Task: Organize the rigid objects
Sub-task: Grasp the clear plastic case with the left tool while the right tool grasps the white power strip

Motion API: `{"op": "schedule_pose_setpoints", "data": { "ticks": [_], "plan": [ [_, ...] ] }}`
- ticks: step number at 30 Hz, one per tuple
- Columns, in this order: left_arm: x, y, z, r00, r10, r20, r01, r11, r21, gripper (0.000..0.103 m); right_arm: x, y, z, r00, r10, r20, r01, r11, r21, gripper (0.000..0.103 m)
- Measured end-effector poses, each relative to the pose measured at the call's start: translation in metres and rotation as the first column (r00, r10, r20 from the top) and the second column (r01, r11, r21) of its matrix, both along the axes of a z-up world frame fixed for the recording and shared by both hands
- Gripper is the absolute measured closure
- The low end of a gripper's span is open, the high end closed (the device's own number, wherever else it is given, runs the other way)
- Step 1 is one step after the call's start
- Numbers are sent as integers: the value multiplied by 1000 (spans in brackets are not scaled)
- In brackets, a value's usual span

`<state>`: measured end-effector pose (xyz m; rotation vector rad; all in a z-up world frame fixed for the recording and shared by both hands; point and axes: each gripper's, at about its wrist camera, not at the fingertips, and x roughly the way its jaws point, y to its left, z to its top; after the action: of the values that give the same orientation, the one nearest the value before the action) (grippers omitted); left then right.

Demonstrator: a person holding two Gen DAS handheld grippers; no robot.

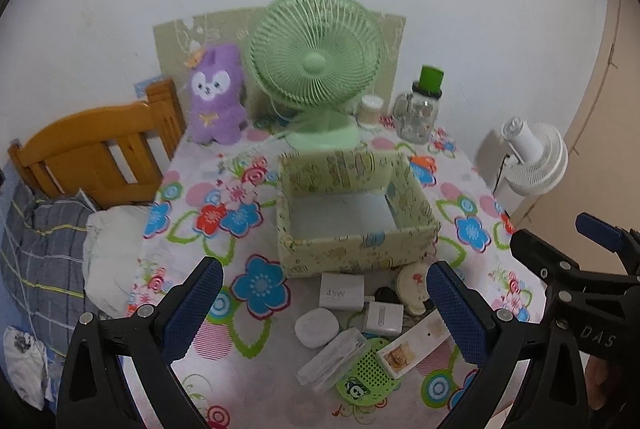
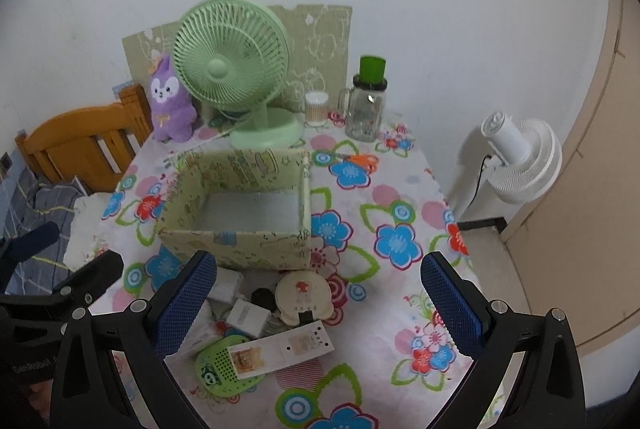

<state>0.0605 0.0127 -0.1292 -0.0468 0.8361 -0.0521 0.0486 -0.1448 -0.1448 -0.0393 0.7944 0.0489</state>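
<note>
Floral tablecloth (image 1: pixel 248 213) carries an empty box (image 1: pixel 352 225) mid-table; small gadgets (image 1: pixel 360 325) cluster at its near edge, beneath the spread-apart left gripper (image 1: pixel 324 313) and right gripper (image 2: pixel 320 305).

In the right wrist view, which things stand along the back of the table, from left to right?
Purple plush toy → green fan → cotton swab jar → glass jar with green lid.

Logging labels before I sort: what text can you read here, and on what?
"45W": white charger.
"DAS": body of the right tool, seen from the left wrist.
"GenRobot", cut off: body of the left tool, seen from the right wrist.
White card: print too small to read.
</note>
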Motion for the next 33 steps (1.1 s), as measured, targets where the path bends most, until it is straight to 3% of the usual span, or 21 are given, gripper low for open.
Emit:
{"op": "schedule_pose_setpoints", "data": {
  "ticks": [4, 20, 33],
  "plan": [
    [6, -1, -24, 999, -24, -34, 25, 1000, 18, 0, 6, 1, -23, 999, -21, -35, 21, 1000, -6, 0],
    [15, 2, -115, 974, -58, -220, 51, 998, -41, 0, 17, 12, -100, 988, -67, -142, 70, 997, 17, 0],
    [15, -4, -152, 962, -113, -248, 113, 993, -16, 0, 18, 14, -153, 973, -92, -210, 103, 994, 40, 0]
  ]
}}
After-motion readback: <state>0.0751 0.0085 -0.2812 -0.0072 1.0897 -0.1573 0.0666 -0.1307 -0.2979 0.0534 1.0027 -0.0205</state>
